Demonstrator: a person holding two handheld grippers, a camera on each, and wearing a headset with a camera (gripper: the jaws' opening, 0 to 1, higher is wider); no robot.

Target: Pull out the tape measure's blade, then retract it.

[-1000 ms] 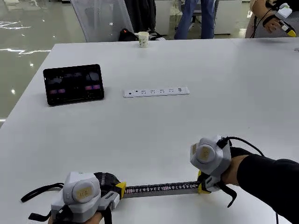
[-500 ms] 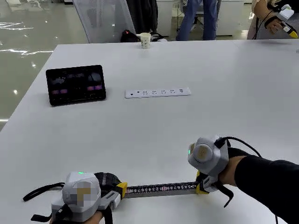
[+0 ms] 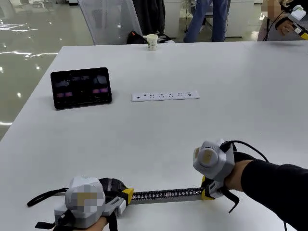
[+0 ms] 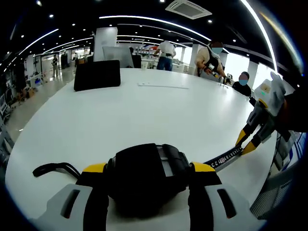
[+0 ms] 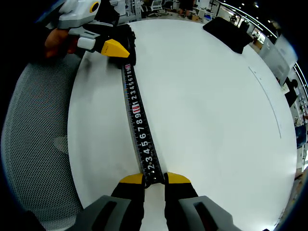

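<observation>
Smooth white table; right gripper pinches flat numbered blade.

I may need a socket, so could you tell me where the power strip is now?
In the head view the white power strip lies flat mid-table, just right of the dark tablet, well beyond the extended tape blade.

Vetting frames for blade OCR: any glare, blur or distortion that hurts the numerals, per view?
Right gripper view: blade numerals crisp, evenly lit, no glare; fisheye bows the table edge. Head view: numerals tiny, unreadable; glare on the floor, off the blade. Left gripper view: tape measure case looms large, blade foreshortened, digits barely legible.
</observation>
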